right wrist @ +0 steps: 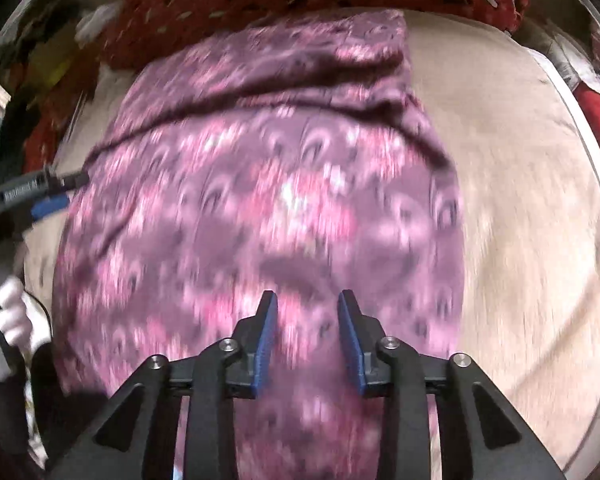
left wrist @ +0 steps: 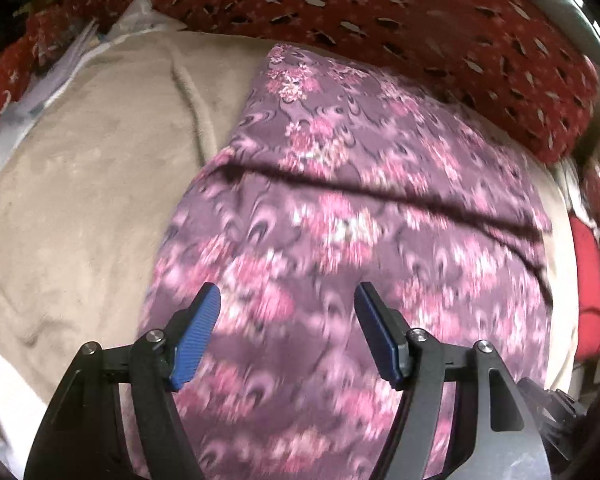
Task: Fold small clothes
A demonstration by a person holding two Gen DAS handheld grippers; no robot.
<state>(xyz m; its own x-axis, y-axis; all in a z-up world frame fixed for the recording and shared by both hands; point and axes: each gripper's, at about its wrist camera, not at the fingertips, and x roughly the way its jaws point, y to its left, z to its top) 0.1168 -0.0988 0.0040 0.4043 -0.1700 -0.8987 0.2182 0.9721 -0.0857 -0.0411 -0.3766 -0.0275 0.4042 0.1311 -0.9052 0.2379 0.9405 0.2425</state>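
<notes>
**Both claws free above the folded cloth**

The left claw (left wrist: 288, 300) stands wide with nothing between its pads; the right claw (right wrist: 308, 308) is narrower, also empty. Beneath them the purple floral garment (left wrist: 340, 220) lies on the beige blanket (left wrist: 80, 200), one fold edge crossing it. Beyond sits a red patterned pillow (left wrist: 420, 20). The slippery-looking cloth could bunch if a claw drags across it, spoiling the fold.
</notes>
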